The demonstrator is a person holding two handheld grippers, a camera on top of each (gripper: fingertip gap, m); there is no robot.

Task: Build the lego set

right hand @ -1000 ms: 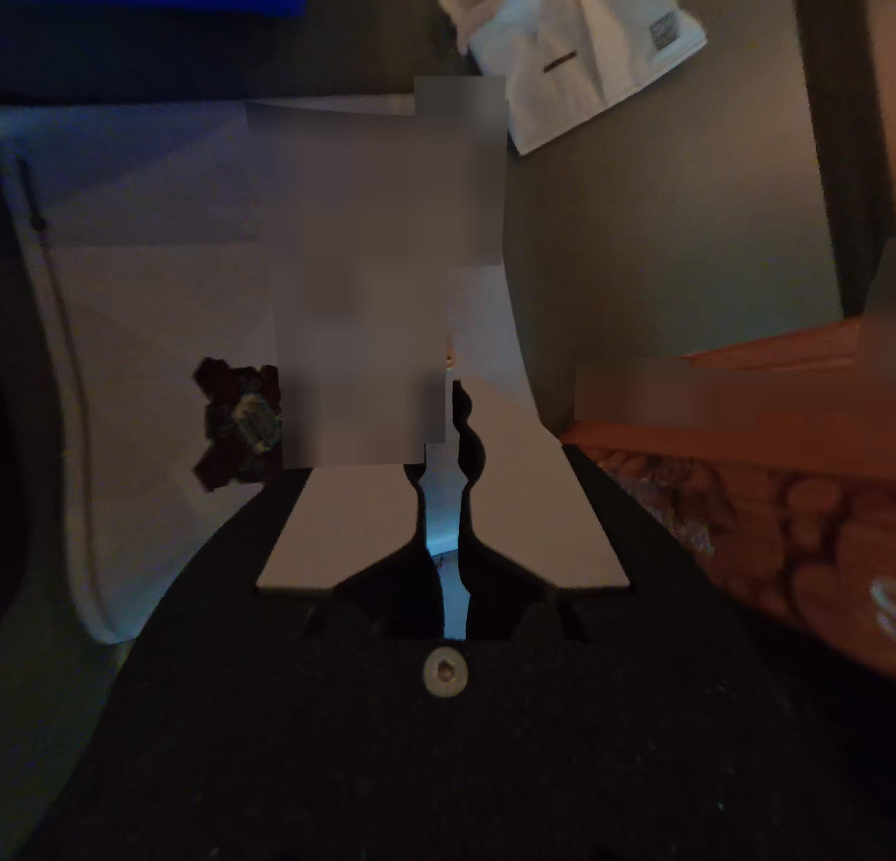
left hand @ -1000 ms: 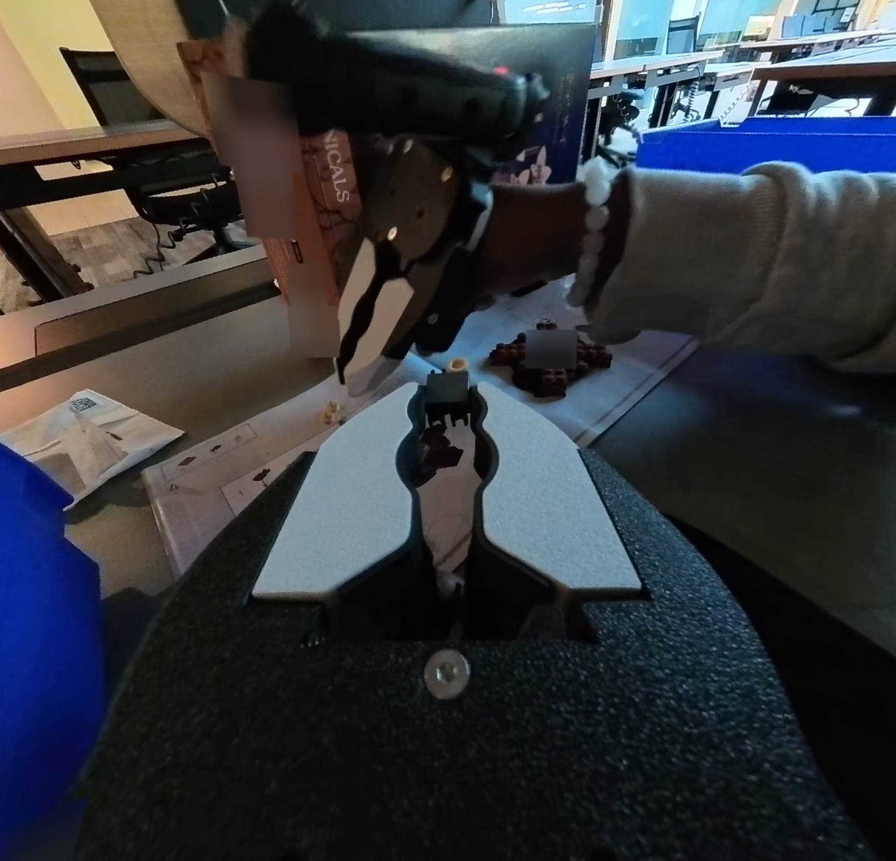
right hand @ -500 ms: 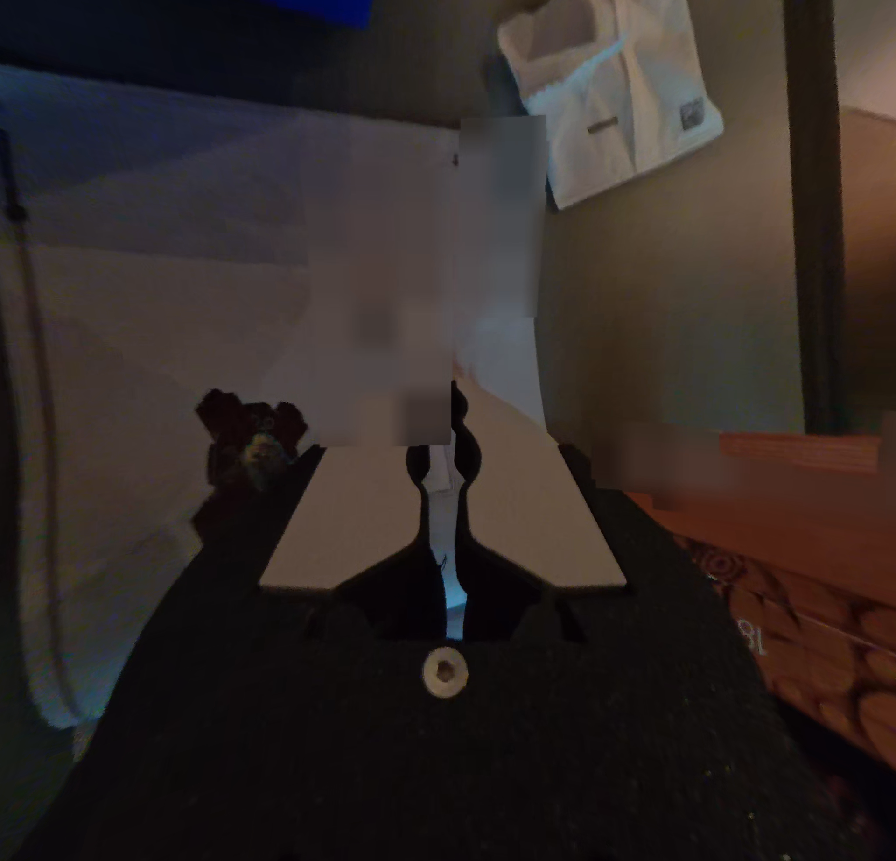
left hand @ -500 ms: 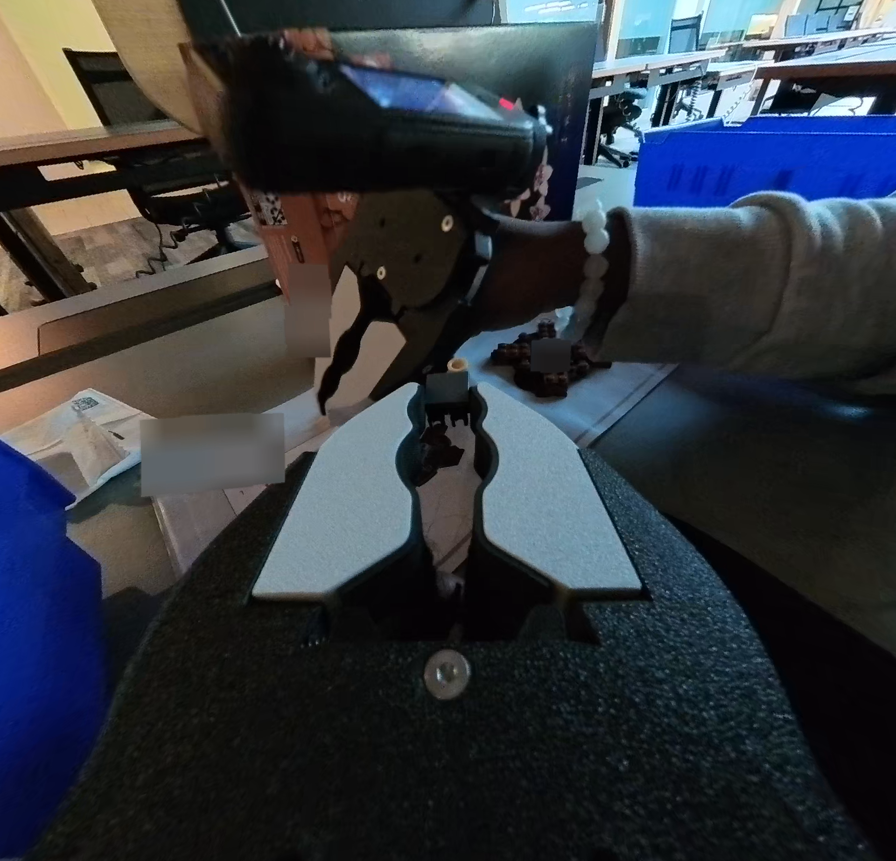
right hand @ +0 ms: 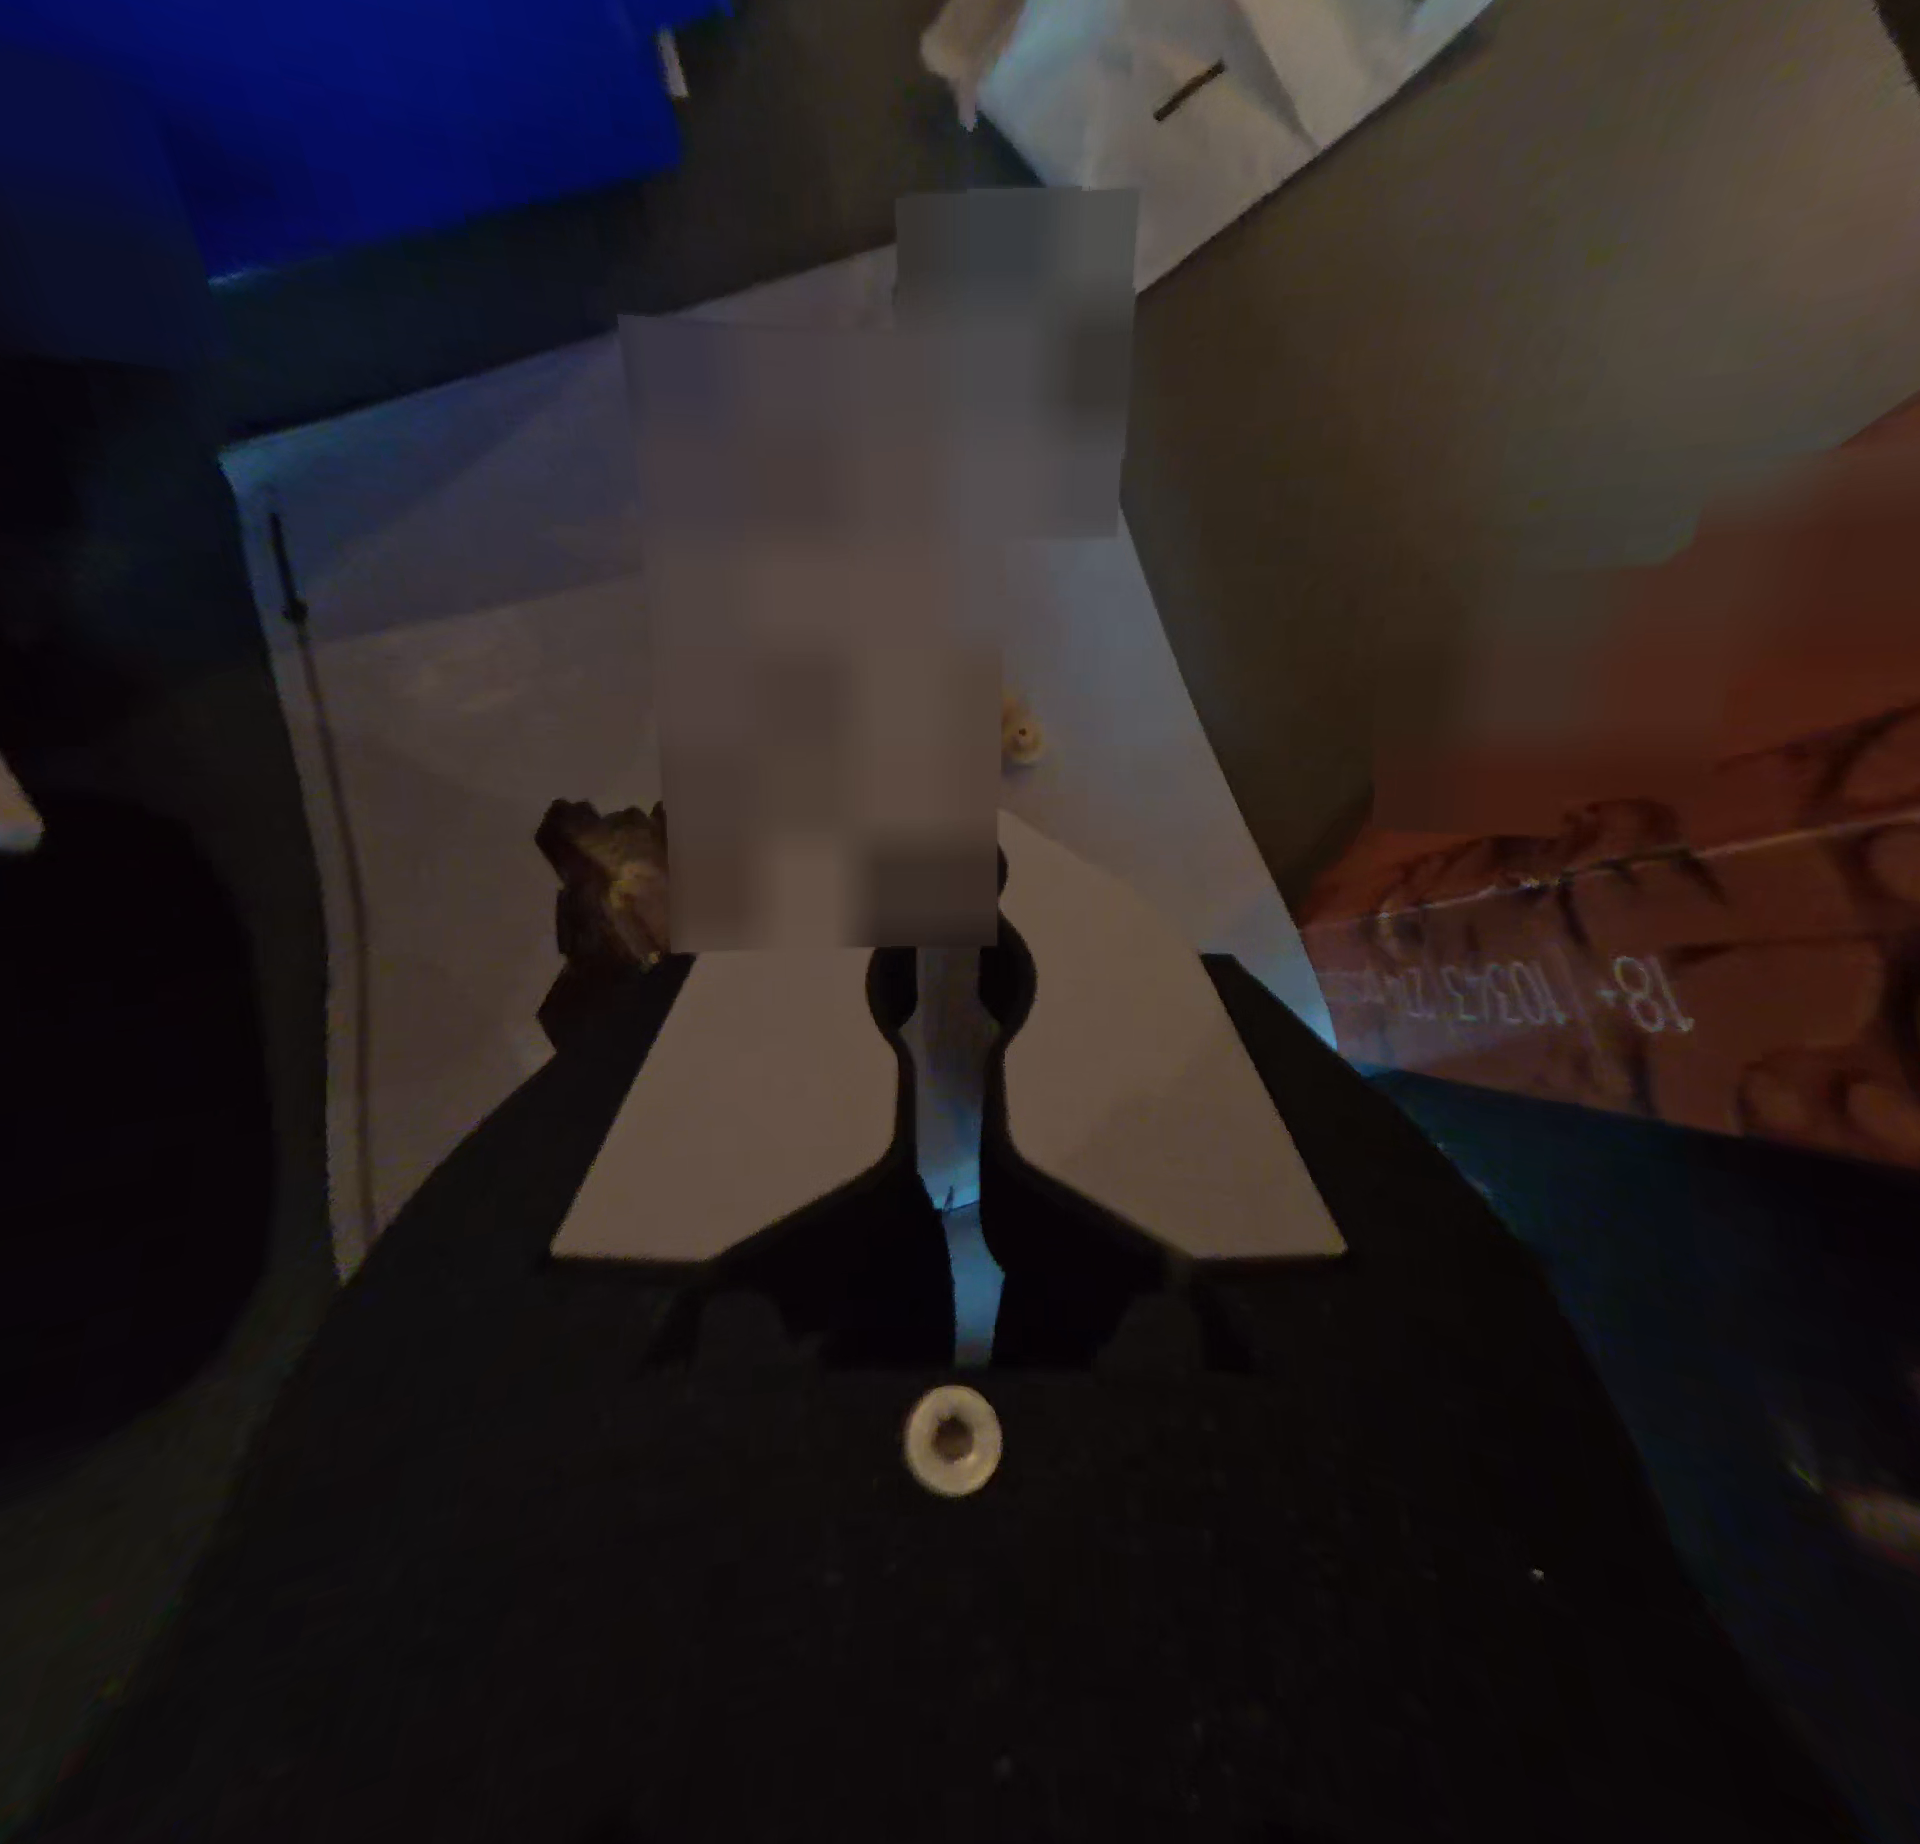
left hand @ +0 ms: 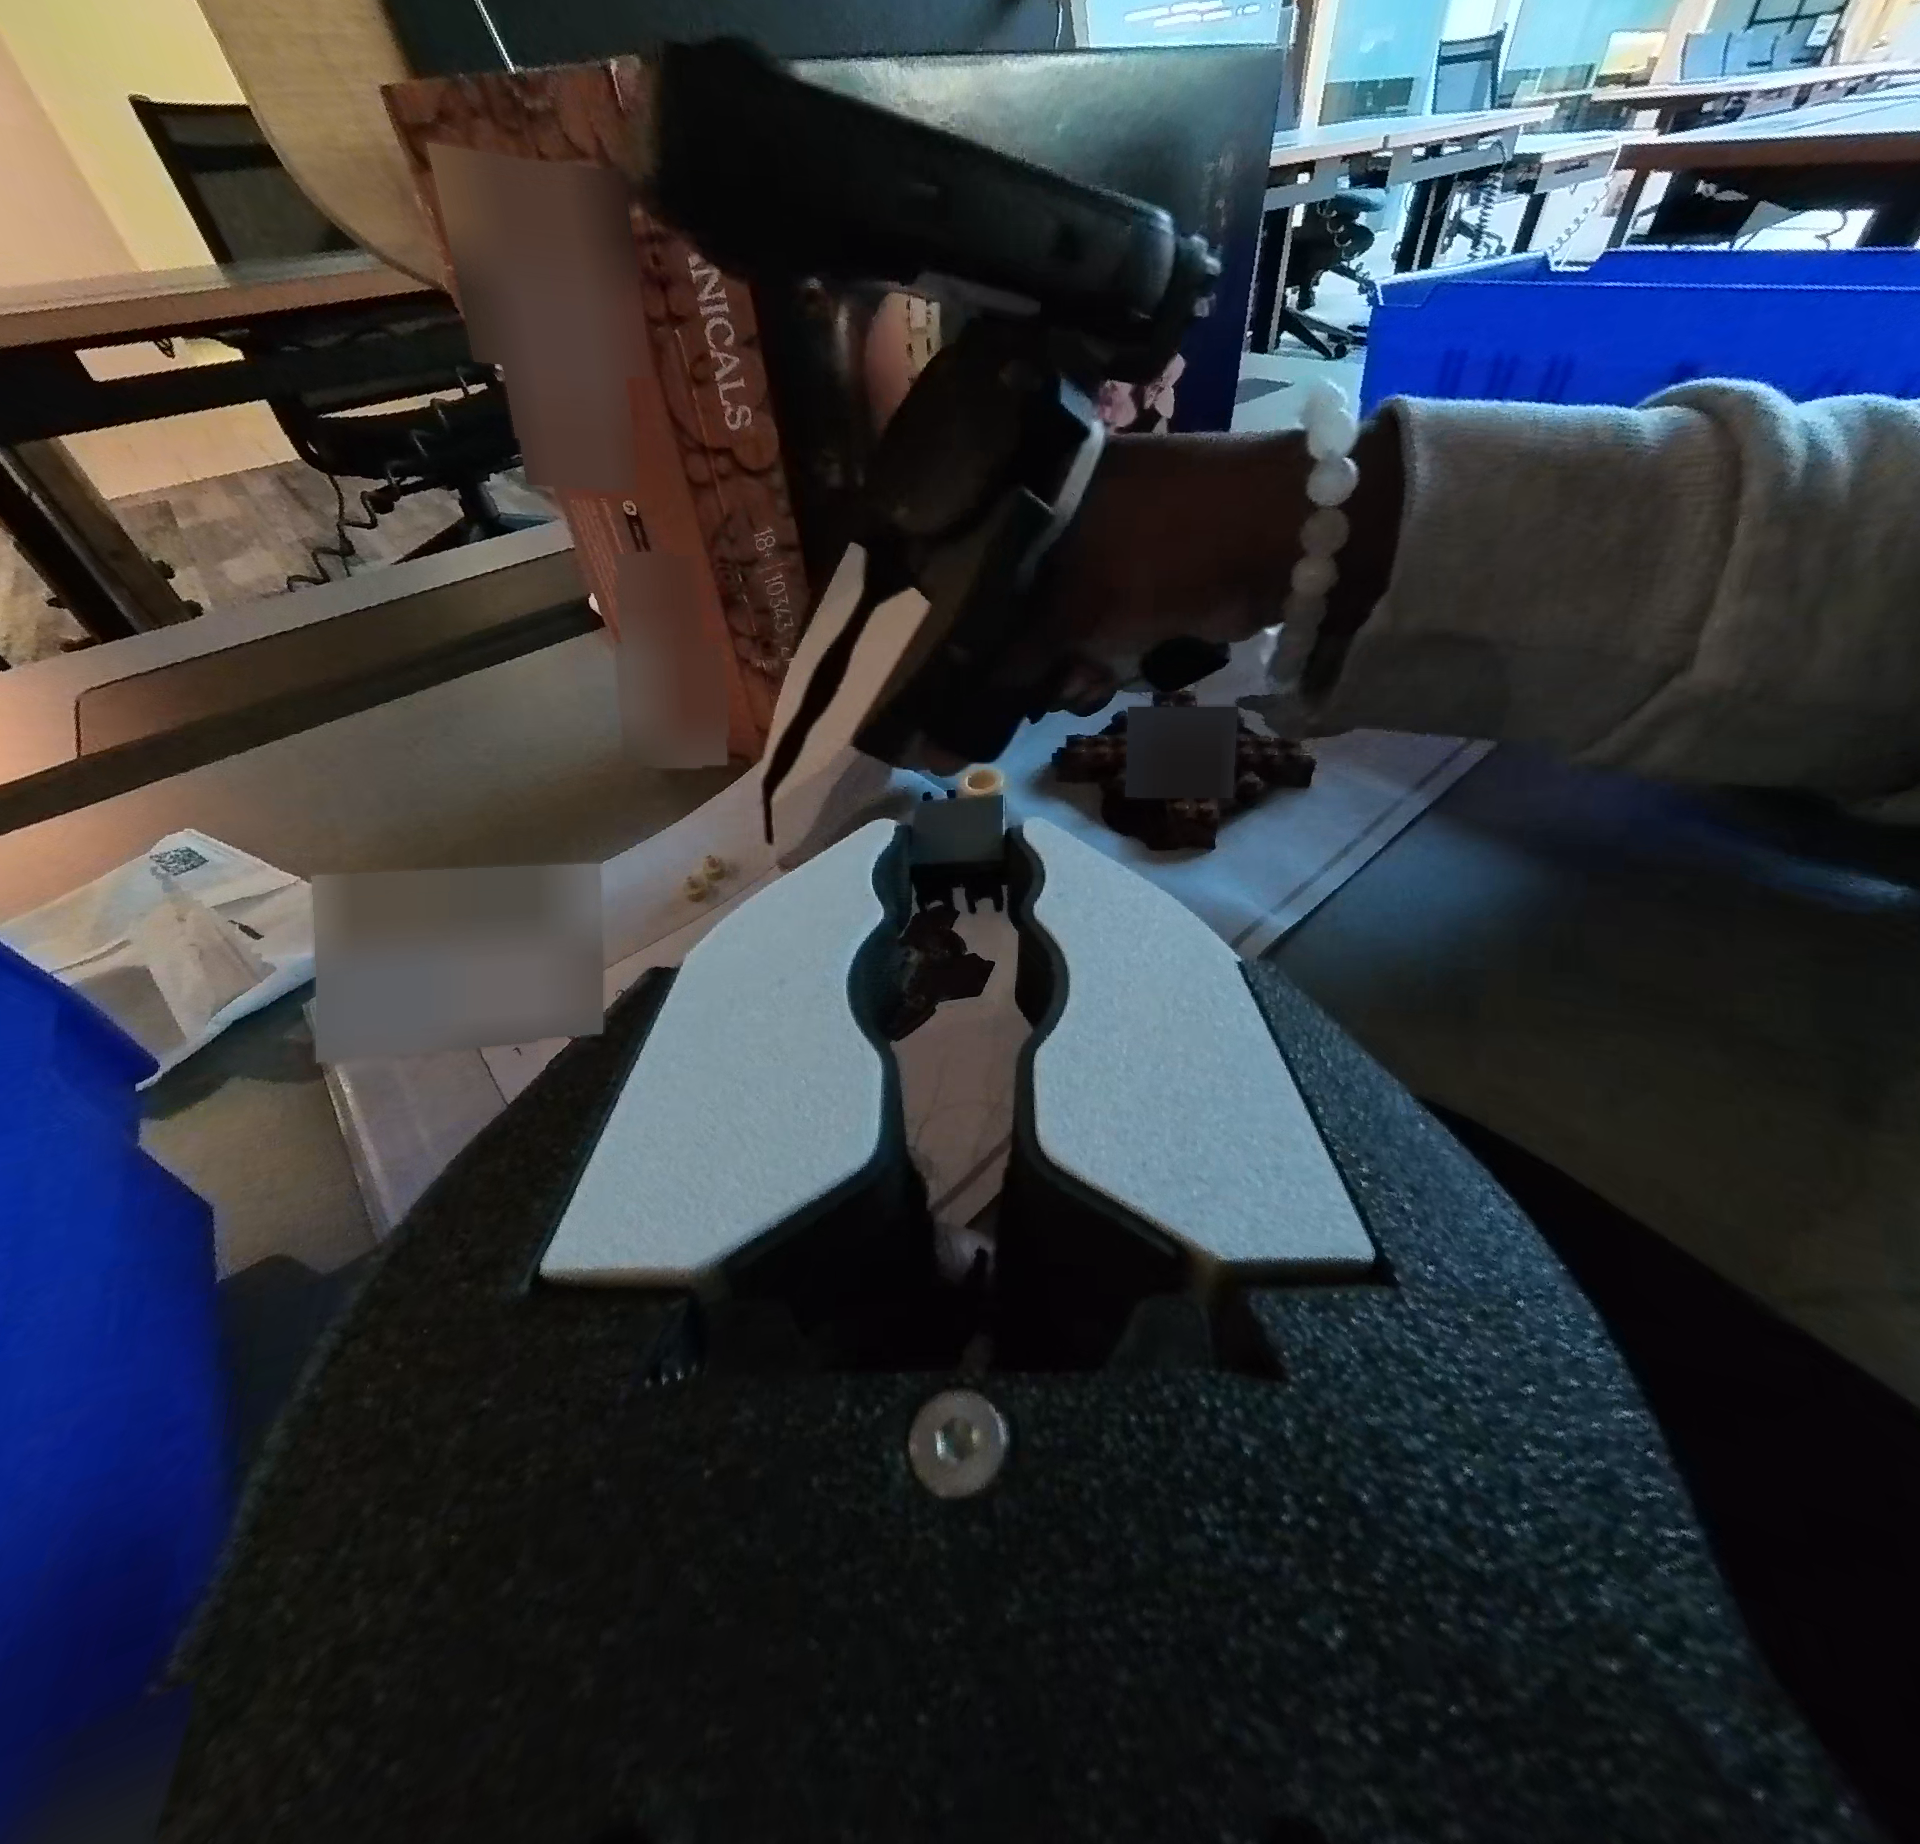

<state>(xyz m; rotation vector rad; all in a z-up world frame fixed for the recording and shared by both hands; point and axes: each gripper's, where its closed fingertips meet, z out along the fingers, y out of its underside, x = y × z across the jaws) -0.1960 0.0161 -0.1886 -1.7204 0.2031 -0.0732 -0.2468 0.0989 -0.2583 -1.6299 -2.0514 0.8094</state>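
My left gripper (left hand: pixel 958 849) is shut on a small grey brick (left hand: pixel 958 826) with a tan stud (left hand: pixel 982 782) on top and black clips beneath, held above a white sheet (left hand: pixel 1340 818). My right gripper (left hand: pixel 771 823) points down just left of that brick. Its fingers (left hand: pixel 831 682) look closed to a point, and I see nothing between them. Two tiny tan studs (left hand: pixel 709 872) lie on the sheet below its tip. In the right wrist view a blur patch hides its fingertips. The tan studs (right hand: pixel 1023 745) show beside that patch.
A dark brown brick assembly (left hand: pixel 1174 807) sits on the sheet; it also shows in the right wrist view (right hand: pixel 597 880). A brown box (left hand: pixel 707 444) stands behind. Blue bins (left hand: pixel 1662 319) stand right and left. A white bag (left hand: pixel 166 921) lies on the table. A sleeved arm (left hand: pixel 1610 589) reaches in from the right. There is about 12 cm between the tips of the two grippers.
The right gripper's fingers closed from a slight gap, and its tip swung left, then back right beside the grey brick. The left gripper stayed still, holding the grey brick.
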